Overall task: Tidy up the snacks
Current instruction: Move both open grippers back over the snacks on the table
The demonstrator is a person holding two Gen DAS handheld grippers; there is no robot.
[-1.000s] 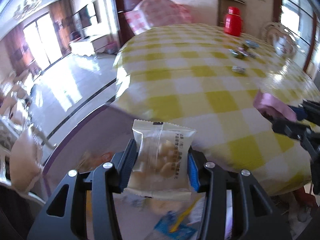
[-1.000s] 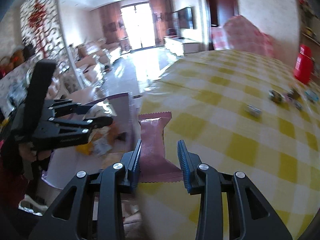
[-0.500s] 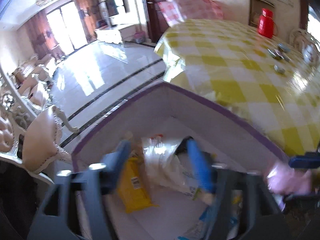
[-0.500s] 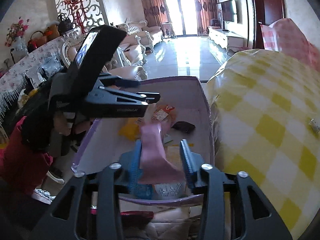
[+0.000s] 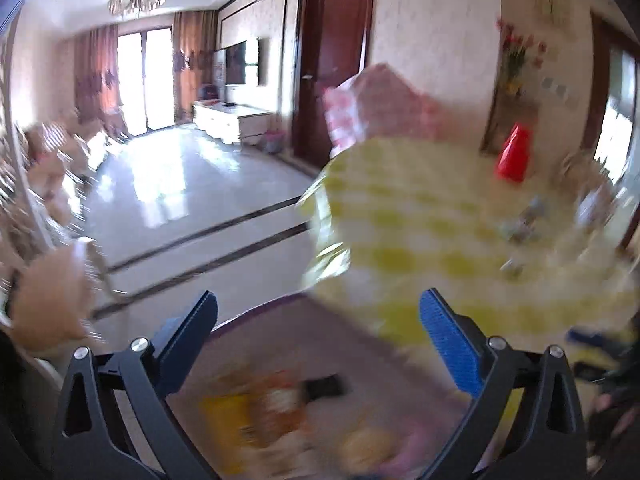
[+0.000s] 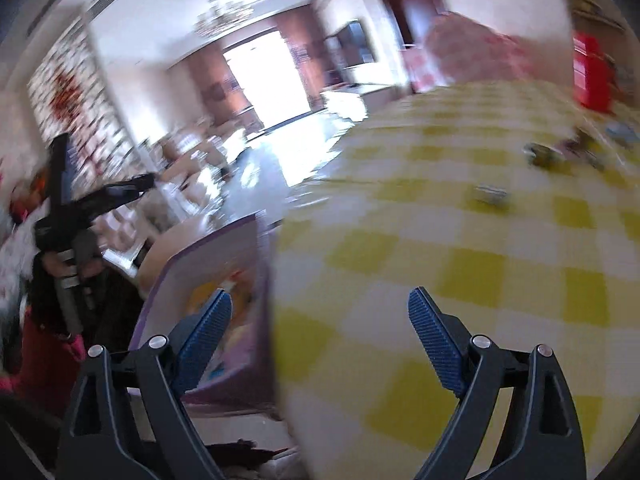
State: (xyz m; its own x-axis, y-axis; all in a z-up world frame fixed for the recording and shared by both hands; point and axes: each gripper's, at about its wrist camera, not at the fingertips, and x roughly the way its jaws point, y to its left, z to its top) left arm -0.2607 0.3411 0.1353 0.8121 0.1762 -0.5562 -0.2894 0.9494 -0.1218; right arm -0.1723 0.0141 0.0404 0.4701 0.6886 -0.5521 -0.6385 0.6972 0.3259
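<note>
**Status: both tongs released, snacks partly sorted**

The left tongs and right tongs have just been opened wide; nothing is gripped between either pair. Several packets are seen, blurred, in the purple box beside the worktop. A few small snacks remain on the worktop, well apart from the box, and are judged still to be collected.

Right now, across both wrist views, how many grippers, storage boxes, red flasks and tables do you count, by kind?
Grippers: 2, the left gripper and the right gripper; the jaws of both have just been opening and nothing is between them
Purple box: 1
Red flask: 1
Table with yellow checked cloth: 1
Total: 5
The loose snacks on the table are too blurred to count.
</note>
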